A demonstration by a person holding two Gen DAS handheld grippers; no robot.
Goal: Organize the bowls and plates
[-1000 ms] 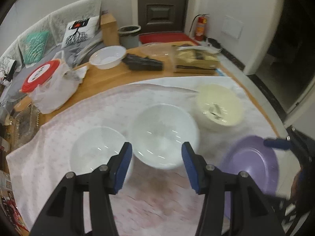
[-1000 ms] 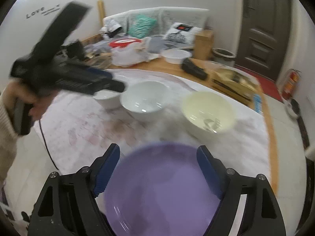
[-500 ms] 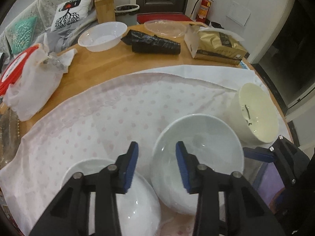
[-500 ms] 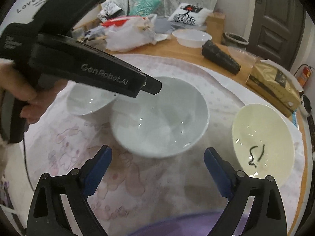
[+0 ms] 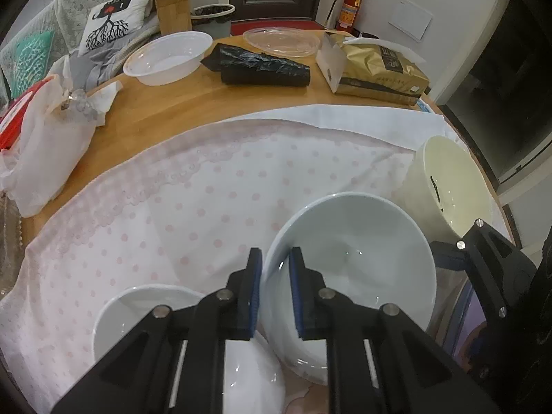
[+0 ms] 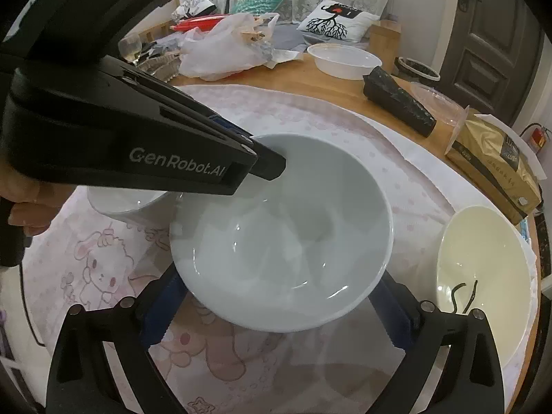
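Observation:
A large white bowl point(image 5: 352, 262) sits on the pink dotted cloth point(image 5: 193, 186). My left gripper point(image 5: 275, 269) is shut on its left rim, one pad inside and one outside. A smaller white bowl point(image 5: 138, 307) lies just left of it, and a cream bowl point(image 5: 452, 186) stands to its right. In the right wrist view my right gripper point(image 6: 276, 314) is open, its fingers point(image 6: 162, 310) on either side of the large bowl's point(image 6: 283, 238) near base, under the rim. The cream bowl point(image 6: 483, 269) is at the right there. A purple plate point(image 5: 464, 314) shows only as a sliver at the right edge.
On the bare wood behind the cloth lie a white plastic basin point(image 5: 169, 57), a black rolled bag point(image 5: 262, 67), a clear lid point(image 5: 279, 41), a gold packet point(image 5: 379, 69) and a white plastic bag point(image 5: 41, 145). The table edge runs close past the cream bowl.
My left gripper moved down and closed on the large bowl's rim. My right gripper left the purple plate and moved forward until its open fingers straddle the large bowl.

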